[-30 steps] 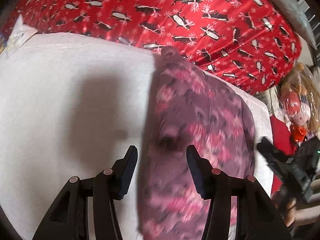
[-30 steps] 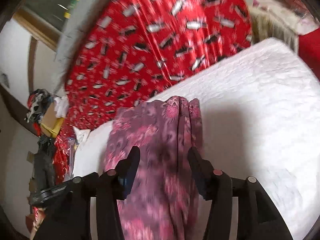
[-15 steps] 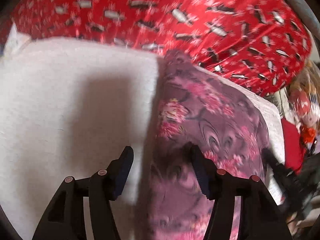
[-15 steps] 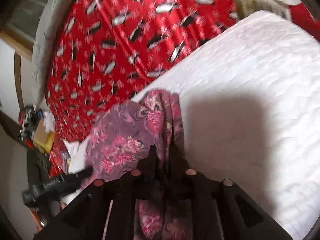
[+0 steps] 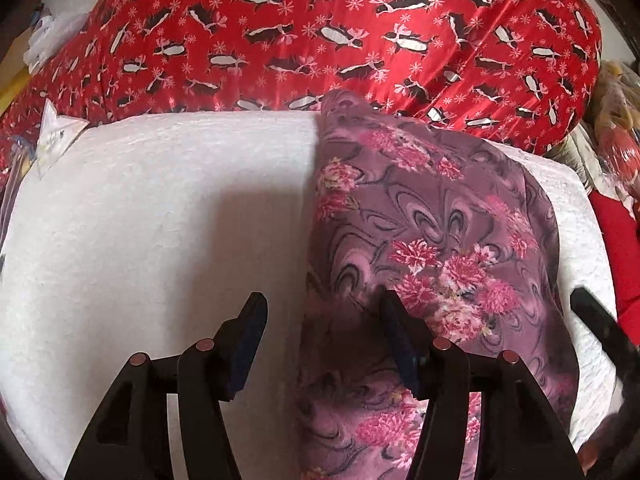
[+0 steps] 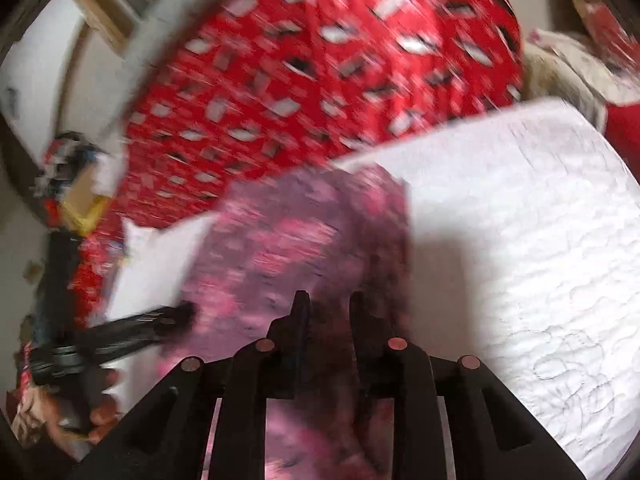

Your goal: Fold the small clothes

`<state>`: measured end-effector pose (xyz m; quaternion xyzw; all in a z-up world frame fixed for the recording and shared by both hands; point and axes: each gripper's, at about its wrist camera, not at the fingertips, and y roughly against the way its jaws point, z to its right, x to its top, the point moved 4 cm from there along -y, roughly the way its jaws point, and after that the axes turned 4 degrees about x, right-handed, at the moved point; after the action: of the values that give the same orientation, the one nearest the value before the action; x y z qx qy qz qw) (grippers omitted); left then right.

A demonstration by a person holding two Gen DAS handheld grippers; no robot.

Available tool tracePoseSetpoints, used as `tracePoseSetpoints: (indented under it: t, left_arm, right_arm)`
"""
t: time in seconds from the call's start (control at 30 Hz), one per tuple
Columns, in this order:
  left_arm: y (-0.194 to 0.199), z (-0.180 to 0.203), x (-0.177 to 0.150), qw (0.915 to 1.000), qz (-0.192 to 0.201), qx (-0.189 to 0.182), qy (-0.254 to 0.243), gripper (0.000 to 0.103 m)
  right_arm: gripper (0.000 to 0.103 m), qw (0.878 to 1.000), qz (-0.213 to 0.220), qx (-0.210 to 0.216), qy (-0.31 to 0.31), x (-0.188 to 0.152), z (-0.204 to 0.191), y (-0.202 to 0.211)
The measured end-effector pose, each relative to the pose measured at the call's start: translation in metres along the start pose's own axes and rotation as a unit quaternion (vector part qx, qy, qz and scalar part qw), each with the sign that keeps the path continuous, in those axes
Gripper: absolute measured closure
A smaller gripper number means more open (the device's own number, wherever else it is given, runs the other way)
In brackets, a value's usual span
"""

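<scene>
Left wrist view: the left gripper (image 5: 322, 334) hung with its jaws spread wide and grasping nothing, straddling the left edge of the purple floral garment (image 5: 432, 240), which lay on the white quilted pad (image 5: 160, 220) in front of a red penguin-print cover (image 5: 320, 32).

Right wrist view, blurred: the right gripper (image 6: 326, 314) had its 2 jaws drawn close, having just eased apart slightly, with the garment's folded right edge between them; whether they clenched the cloth could not be told. The left gripper showed at the garment's left side.
</scene>
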<state>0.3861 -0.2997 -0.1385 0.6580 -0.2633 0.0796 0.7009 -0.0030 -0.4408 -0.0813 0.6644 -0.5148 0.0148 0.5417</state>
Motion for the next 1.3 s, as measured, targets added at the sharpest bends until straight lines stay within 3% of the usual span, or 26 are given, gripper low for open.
tracePoseSetpoints:
  t: [0.07, 0.17, 0.27, 0.37, 0.47, 0.57, 0.63, 0.7, 0.77, 0.83, 0.87, 0.9, 0.97, 1.0, 1.07, 1.13, 1.23, 1.27, 1.3]
  left_arm:
    - [0.004, -0.002, -0.004, 1.0, -0.001, 0.001, 0.001, 0.045]
    - [0.002, -0.003, -0.005, 1.0, -0.003, 0.002, -0.006, 0.045]
    - [0.007, -0.005, -0.001, 0.9985, -0.022, -0.049, -0.009, 0.046]
    - [0.012, -0.013, 0.026, 0.9946, -0.026, -0.096, 0.03, 0.045]
    - [0.007, -0.016, 0.056, 0.9966, -0.01, -0.074, 0.036, 0.044]
    - [-0.013, -0.013, 0.071, 0.998, -0.019, -0.049, 0.034, 0.044]
    - [-0.036, -0.012, 0.074, 0.9989, -0.033, -0.02, 0.027, 0.039]
    - [-0.061, -0.013, 0.072, 0.9974, -0.056, -0.023, 0.039, 0.029]
    - [-0.064, -0.02, 0.072, 0.9956, -0.056, -0.038, 0.064, 0.024]
    - [-0.058, -0.026, 0.071, 0.9931, -0.064, -0.066, 0.073, 0.033]
    - [-0.052, -0.029, 0.069, 0.9918, -0.064, -0.079, 0.077, 0.036]
    - [-0.043, -0.034, 0.063, 0.9901, -0.06, -0.097, 0.082, 0.039]
    - [-0.026, -0.042, 0.05, 0.9894, -0.045, -0.108, 0.086, 0.039]
    - [-0.021, -0.044, 0.039, 0.9893, -0.034, -0.11, 0.089, 0.036]
    - [-0.028, -0.039, 0.019, 0.9915, -0.05, -0.092, 0.077, 0.036]
    - [-0.025, -0.037, 0.004, 0.9931, -0.054, -0.083, 0.062, 0.034]
    - [0.0, -0.043, -0.006, 0.9917, -0.05, -0.101, 0.062, 0.038]
    - [0.008, -0.046, -0.012, 0.9909, -0.044, -0.108, 0.067, 0.037]
    - [0.014, -0.049, -0.018, 0.9904, -0.038, -0.112, 0.072, 0.036]
  right_arm:
    - [0.079, 1.0, 0.0, 0.006, 0.025, -0.006, -0.007, 0.005]
    - [0.082, 0.995, -0.071, -0.031, 0.066, -0.035, -0.009, -0.024]
    - [0.082, 0.995, -0.067, -0.029, 0.071, -0.027, -0.01, -0.022]
    - [0.077, 0.999, -0.022, -0.026, 0.042, 0.002, -0.002, -0.011]
    - [0.077, 1.0, 0.01, -0.019, 0.002, 0.038, 0.008, -0.013]
    - [0.075, 1.0, 0.008, -0.021, 0.001, 0.057, 0.011, -0.032]
    - [0.078, 0.999, -0.006, -0.044, 0.013, 0.063, 0.013, -0.06]
    - [0.088, 0.994, -0.04, -0.1, 0.013, 0.058, 0.03, -0.088]
    - [0.093, 0.996, -0.035, -0.087, 0.0, 0.053, 0.041, -0.091]
    - [0.095, 0.996, -0.037, -0.086, -0.012, 0.057, 0.042, -0.086]
    - [0.094, 0.996, -0.035, -0.085, -0.012, 0.058, 0.04, -0.081]
    - [0.085, 0.997, -0.023, -0.076, -0.009, 0.059, 0.035, -0.069]
    - [0.084, 0.999, -0.011, -0.045, 0.001, 0.055, 0.026, -0.053]
    - [0.08, 1.0, -0.015, -0.009, 0.008, 0.052, 0.02, -0.048]
    - [0.07, 0.998, -0.034, 0.044, 0.017, 0.034, 0.011, -0.044]
    - [0.07, 0.995, -0.085, 0.033, 0.032, 0.016, 0.01, -0.059]
    - [0.068, 0.995, -0.079, -0.011, 0.065, 0.012, -0.002, -0.049]
    - [0.068, 0.996, -0.074, -0.011, 0.054, 0.013, -0.005, -0.04]
    - [0.068, 0.997, -0.057, 0.019, 0.048, 0.01, -0.01, -0.025]
